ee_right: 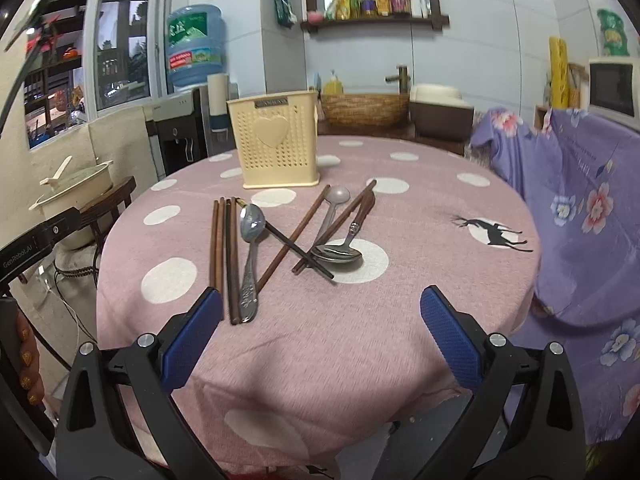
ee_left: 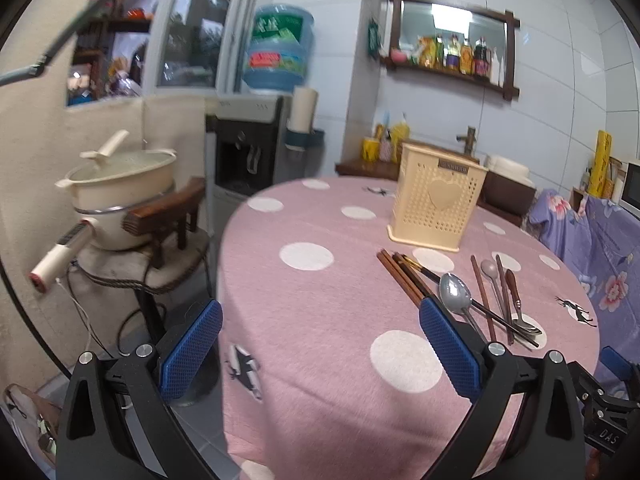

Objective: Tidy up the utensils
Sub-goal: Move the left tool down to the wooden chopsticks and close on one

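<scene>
A: Where do the utensils lie?

B: On the round table under the pink spotted tablecloth (ee_right: 320, 340). Brown chopsticks (ee_right: 224, 256) lie side by side at the left; a steel spoon (ee_right: 251, 240) rests just beside them. To the right, more chopsticks, a black one and two other spoons (ee_right: 338, 254) cross in a loose heap. The cream perforated holder (ee_right: 276, 144), with a heart on its front, stands upright behind them, apart from the pile.

A: And the fingers?

B: The right gripper (ee_right: 320, 336) is spread wide and grasps nothing; its left pad hangs near the chopstick ends, though contact cannot be told. The left gripper (ee_left: 320, 348) is equally spread and empty, hovering at the table's edge, left of the utensils.

A: The room?

B: White tiled walls, a wooden shelf of bottles (ee_right: 372, 0), a water dispenser with a blue jug (ee_left: 280, 48), a cream pot (ee_left: 120, 196) on a stool, and purple flowered cloth (ee_right: 580, 208) to the right.

A: Any writing?

B: "GenRobot.AI" on the other gripper's body at the right-wrist view's left edge; "DAS" on a black part in the left view. The holder's plate is unreadable.
</scene>
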`<state>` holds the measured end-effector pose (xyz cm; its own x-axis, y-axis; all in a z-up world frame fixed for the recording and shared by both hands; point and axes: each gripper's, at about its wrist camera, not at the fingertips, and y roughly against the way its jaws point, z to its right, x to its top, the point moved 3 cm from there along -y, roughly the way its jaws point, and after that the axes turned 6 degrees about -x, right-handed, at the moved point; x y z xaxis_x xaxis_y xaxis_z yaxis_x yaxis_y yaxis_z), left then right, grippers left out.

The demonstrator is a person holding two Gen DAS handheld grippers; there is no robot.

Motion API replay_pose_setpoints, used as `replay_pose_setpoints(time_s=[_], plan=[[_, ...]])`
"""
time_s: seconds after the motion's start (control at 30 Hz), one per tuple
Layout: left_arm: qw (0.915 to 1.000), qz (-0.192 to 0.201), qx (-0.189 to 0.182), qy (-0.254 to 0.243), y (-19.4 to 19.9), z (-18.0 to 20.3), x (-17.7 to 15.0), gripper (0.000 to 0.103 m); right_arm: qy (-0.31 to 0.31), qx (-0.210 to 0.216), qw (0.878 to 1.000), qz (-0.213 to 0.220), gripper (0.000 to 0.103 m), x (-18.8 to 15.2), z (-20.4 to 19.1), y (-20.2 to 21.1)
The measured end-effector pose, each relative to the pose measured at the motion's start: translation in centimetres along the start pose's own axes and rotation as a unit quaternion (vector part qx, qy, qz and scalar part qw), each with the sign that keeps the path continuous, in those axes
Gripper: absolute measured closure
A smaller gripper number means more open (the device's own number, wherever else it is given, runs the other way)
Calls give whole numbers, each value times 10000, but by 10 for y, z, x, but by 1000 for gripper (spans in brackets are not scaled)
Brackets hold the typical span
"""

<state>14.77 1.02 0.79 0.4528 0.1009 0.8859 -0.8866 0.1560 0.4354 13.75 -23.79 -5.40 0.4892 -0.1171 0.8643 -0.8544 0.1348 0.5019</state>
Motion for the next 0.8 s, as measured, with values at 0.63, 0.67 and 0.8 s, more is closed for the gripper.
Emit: replay_pose_setpoints(time_s=[0.63, 0.67, 0.8], plan=[[9765, -2083, -517, -207, -151, 44, 29, 50, -135, -320, 9953, -909, 12, 62, 28, -98], [9747, -2171, -485, -242, -158, 48, 28, 54, -118, -315, 9953, -907, 12, 63, 27, -99], [9679, -2470, -421, -174, -177, 52, 21, 60, -49, -323, 9950, -946, 12, 65, 23, -106]])
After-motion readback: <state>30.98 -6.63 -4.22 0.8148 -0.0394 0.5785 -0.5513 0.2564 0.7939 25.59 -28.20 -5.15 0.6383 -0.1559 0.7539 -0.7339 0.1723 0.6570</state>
